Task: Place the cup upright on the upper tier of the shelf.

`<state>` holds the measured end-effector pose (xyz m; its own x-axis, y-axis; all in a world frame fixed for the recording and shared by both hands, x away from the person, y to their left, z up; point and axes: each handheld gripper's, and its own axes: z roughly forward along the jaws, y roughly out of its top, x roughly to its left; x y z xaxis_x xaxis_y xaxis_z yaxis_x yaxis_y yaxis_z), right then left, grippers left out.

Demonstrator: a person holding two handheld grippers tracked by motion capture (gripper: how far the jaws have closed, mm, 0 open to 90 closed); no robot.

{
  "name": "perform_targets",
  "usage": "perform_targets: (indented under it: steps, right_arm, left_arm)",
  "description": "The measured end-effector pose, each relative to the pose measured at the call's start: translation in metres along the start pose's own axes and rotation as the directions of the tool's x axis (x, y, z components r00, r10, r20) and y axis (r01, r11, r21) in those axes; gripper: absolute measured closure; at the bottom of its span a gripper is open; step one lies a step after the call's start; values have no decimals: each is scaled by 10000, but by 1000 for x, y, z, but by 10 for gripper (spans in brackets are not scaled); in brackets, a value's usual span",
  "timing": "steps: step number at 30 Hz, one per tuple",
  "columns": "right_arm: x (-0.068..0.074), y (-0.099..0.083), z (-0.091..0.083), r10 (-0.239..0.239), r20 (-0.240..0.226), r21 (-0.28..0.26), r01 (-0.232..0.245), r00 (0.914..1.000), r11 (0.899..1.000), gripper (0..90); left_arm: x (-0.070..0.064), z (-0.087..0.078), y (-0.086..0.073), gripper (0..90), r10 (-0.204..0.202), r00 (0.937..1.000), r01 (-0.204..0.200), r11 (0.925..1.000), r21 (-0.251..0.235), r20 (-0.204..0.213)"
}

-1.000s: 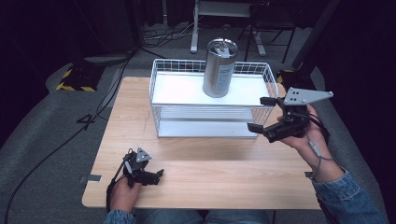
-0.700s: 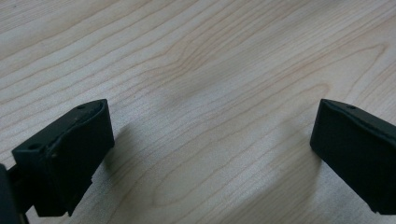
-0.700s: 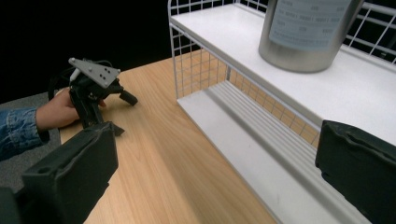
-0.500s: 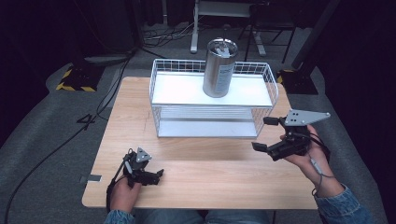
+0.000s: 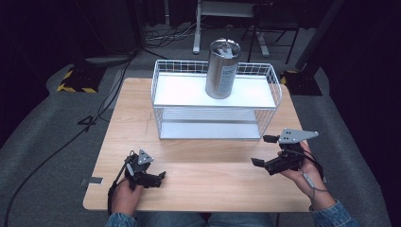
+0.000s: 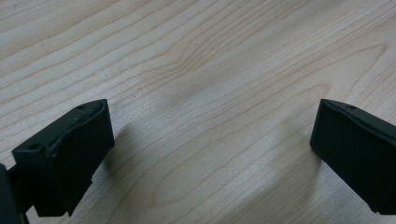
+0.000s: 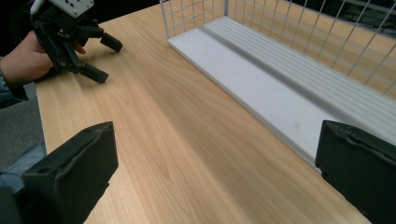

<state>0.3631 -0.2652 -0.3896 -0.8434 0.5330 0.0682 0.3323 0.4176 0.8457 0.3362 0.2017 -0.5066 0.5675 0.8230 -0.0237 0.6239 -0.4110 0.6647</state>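
Pale wood table (image 5: 198, 184), grain running across the left gripper view, where bare board lies between and ahead of two black jaws set wide apart with nothing in them. High view adds what the gripper views lack: a white wire rack (image 5: 215, 106) of two tiers standing well ahead of both grippers, and on its upper white shelf (image 5: 179, 92) one upright metal can (image 5: 222, 68) with a pale label, standing alone; lower tier holds nothing that can be seen. Right gripper view gives the close detail: the rack's white base board (image 7: 261, 88) and wire mesh wall just ahead of and to the right of its jaws, the right-hand jaw overlapping the board's edge in the picture, contact not determinable. Same view shows the left gripper (image 7: 100, 58) farther off at upper left, held in a hand (image 7: 25, 58) with a denim cuff, its jaw tips down at the table. Left gripper (image 5: 158, 177), high view: low on the near table, jaws spread, empty. Right gripper (image 5: 264, 150), high view: grey three-cornered plate on top, jaws spread wide and empty, held above the table near the rack's right front corner, can well beyond and above the jaws.
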Motion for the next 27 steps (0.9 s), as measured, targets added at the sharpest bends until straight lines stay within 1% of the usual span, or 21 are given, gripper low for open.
perform_targets:
  steps: [3,4,5,7,8,9,11,12,13,14,16,17,18,19,20,22,27]
  right_arm:
    - [-2,-11,7,194,-82,60,-193,9998,9998,0]
    - [-2,-15,10,245,-80,113,-244,9997,9996,0]
    - [-2,-20,13,295,-60,196,-294,9995,9994,0]
    - [-3,-28,20,263,102,482,-268,9996,9985,0]
    - [-4,-33,23,244,130,584,-251,9996,9980,0]
    - [-4,-37,26,249,170,700,-260,9995,9972,0]
    - [-5,-45,31,393,124,791,-402,9991,9961,0]
    - [-5,-45,31,393,124,791,-402,9991,9961,0]
    - [-7,-52,36,469,114,872,-478,9988,9950,0]
    - [-7,-55,38,518,110,905,-526,9986,9945,0]
    - [-8,-58,40,565,105,943,-572,9983,9939,0]
    - [-8,-64,43,619,113,1052,-628,9980,9925,0]
    - [-8,-64,43,619,113,1052,-628,9980,9925,0]
    - [-8,-69,47,647,134,1144,-658,9978,9913,0]
    - [-8,-69,47,647,134,1144,-658,9978,9913,0]
    - [-8,-76,51,588,236,1294,-614,9980,9897,0]
    - [-5,-86,58,528,306,1529,-569,9981,9866,3]
  left_arm:
    - [0,0,0,0,75,10000,-75,10000,6,-20]
    - [0,0,0,0,15,10000,-15,10000,-4,8]
    - [0,0,0,0,45,10000,-45,10000,2,8]
    - [0,0,0,0,46,10000,-46,10000,2,-8]
    - [0,0,0,0,-17,10000,17,10000,1,7]
    - [0,0,0,1,19,10000,-19,10000,-2,7]
    - [0,0,0,0,-17,10000,17,10000,-2,17]
    - [0,0,0,0,-17,10000,17,10000,-2,17]
    - [0,0,0,0,48,10000,-48,10000,1,-11]
    - [0,0,0,0,48,10000,-48,10000,1,-11]
    - [0,0,0,0,47,10000,-47,10000,3,-11]
    - [0,0,0,0,49,10000,-49,10000,1,-11]
    - [0,0,0,0,49,10000,-49,10000,1,-11]
    - [0,0,0,0,48,10000,-48,10000,3,-9]
    - [0,0,0,0,48,10000,-48,10000,3,-9]
    - [0,0,0,0,71,10000,-71,10000,6,-35]
    - [0,0,0,0,49,10000,-49,10000,3,-12]
